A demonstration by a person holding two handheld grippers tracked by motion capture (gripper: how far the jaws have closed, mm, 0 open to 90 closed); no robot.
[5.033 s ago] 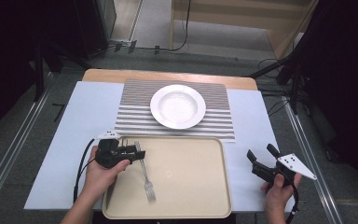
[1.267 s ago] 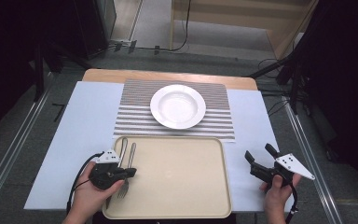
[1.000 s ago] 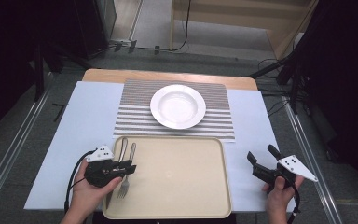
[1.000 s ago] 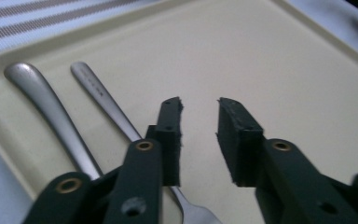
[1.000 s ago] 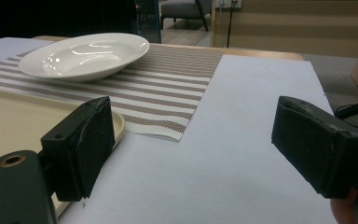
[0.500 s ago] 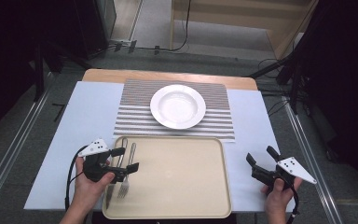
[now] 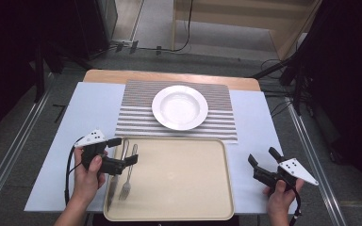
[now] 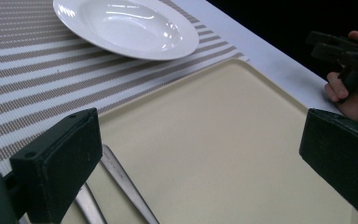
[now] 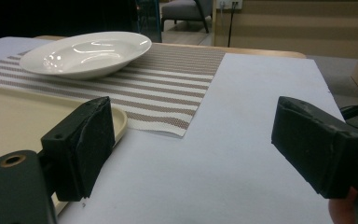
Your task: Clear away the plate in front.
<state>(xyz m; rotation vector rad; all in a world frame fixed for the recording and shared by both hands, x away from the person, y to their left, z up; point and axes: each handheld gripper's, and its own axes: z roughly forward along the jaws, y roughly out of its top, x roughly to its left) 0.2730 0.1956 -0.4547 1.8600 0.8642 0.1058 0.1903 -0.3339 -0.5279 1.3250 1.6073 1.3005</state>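
A beige tray (image 7: 179, 183) lies at the table's near edge. A fork (image 7: 125, 188) and a knife (image 7: 111, 193) lie side by side along its left rim. My left gripper (image 7: 122, 150) hovers open over their handles, holding nothing. In the left gripper view the wide-open left gripper (image 8: 198, 154) faces the tray (image 8: 214, 140), with the two metal handles (image 8: 126, 186) beside one jaw. My right gripper (image 7: 264, 157) is open and empty over the pale table cover, right of the tray. In the right gripper view the right gripper (image 9: 191, 140) stands open above bare cover.
A white plate (image 7: 179, 107) rests on a striped placemat (image 7: 136, 117) behind the tray; the same plate (image 9: 86, 51) is far left in the right gripper view. The placemat's near right corner (image 9: 177, 126) curls up slightly. Dark floor and cables surround the table.
The fork has gone from further in on the tray to its left edge, beside the knife. My left gripper opened and shifted slightly away from me. The right gripper barely moved.
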